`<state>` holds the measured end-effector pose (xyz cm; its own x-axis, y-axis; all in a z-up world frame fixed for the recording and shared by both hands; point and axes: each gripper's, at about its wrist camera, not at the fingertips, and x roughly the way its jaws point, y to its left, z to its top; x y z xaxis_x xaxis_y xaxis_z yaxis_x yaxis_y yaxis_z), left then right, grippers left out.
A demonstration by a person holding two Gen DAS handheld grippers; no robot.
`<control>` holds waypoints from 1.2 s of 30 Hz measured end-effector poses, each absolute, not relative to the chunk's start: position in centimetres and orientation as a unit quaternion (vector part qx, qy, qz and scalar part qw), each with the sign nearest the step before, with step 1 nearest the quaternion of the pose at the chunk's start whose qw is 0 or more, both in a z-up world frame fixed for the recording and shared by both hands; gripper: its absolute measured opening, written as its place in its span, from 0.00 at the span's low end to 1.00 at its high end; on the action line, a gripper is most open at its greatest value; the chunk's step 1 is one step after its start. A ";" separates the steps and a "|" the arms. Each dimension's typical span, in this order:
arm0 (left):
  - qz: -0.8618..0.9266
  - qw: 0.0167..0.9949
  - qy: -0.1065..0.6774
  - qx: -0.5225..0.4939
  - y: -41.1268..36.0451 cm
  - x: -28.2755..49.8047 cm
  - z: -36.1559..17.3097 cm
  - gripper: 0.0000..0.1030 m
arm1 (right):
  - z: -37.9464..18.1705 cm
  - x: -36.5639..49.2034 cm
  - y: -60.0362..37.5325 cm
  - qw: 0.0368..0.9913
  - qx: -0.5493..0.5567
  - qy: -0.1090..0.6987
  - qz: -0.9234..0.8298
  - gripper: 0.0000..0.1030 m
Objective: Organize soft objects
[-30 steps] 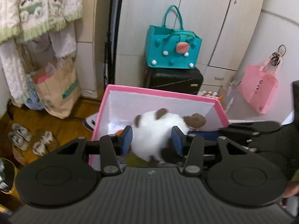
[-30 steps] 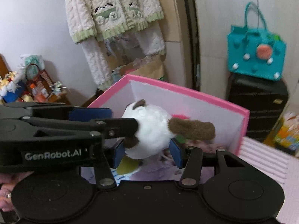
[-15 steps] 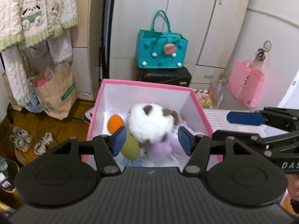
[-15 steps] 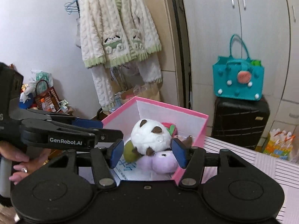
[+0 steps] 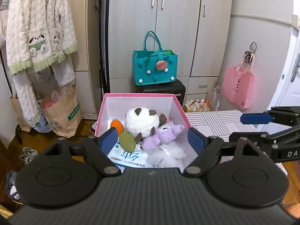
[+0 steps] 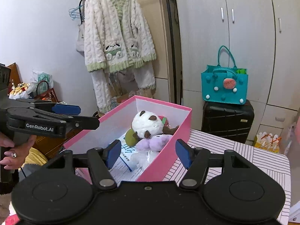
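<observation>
Both grippers empty, soft toys in pink box.

Left gripper [image 5: 152, 140] and right gripper [image 6: 148, 152] hover w/ fingers spread wide, nothing between them. Just beyond, pink box [image 6: 165, 161] sits on striped counter [image 6: 243, 157]; inside, white plush w/ brown ears [image 5: 141, 121] lies on top of purple plush [image 5: 165, 133], green ball [image 5: 127, 144] and orange ball [image 5: 117, 125] beside it, printed paper [image 5: 129, 156] underneath. Further back: black suitcase [image 6: 227, 121] w/ teal bag [image 6: 224, 85] on top, fluffy cardigan [image 6: 118, 37] hanging by wardrobe.
</observation>
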<state>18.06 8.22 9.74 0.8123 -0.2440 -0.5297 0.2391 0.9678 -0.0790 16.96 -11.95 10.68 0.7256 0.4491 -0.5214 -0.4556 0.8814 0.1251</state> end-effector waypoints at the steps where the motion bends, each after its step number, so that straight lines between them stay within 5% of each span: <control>1: -0.128 0.952 0.278 -0.001 8.1 17.7 9.8 0.83 | 10.7 16.6 -12.1 0.930 -0.005 0.278 0.242 0.70; 5: -0.130 0.956 0.264 0.006 7.7 15.7 9.9 0.94 | 10.6 15.0 -12.6 0.932 0.001 0.277 0.233 0.75; 7: -0.128 0.958 0.258 0.007 7.5 14.8 9.7 0.99 | 10.5 14.2 -12.8 0.935 0.001 0.272 0.229 0.85; 12: -0.110 0.957 0.269 0.002 7.2 13.3 8.8 1.00 | 10.1 11.9 -12.6 0.947 -0.020 0.266 0.177 0.98; 22: -0.079 0.958 0.276 -0.025 6.0 10.2 7.5 1.00 | 9.8 5.8 -13.5 0.977 -0.043 0.196 0.078 0.98; 36: -0.089 0.962 0.258 -0.017 2.0 7.1 5.1 1.00 | 7.1 2.7 -15.8 0.979 -0.005 0.202 0.004 0.98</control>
<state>7.13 2.03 5.13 0.8505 -0.1798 -0.4942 0.1626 0.9836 -0.0779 2.68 -15.76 7.06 0.9181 0.0052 -0.3964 -0.0090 0.9999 -0.0075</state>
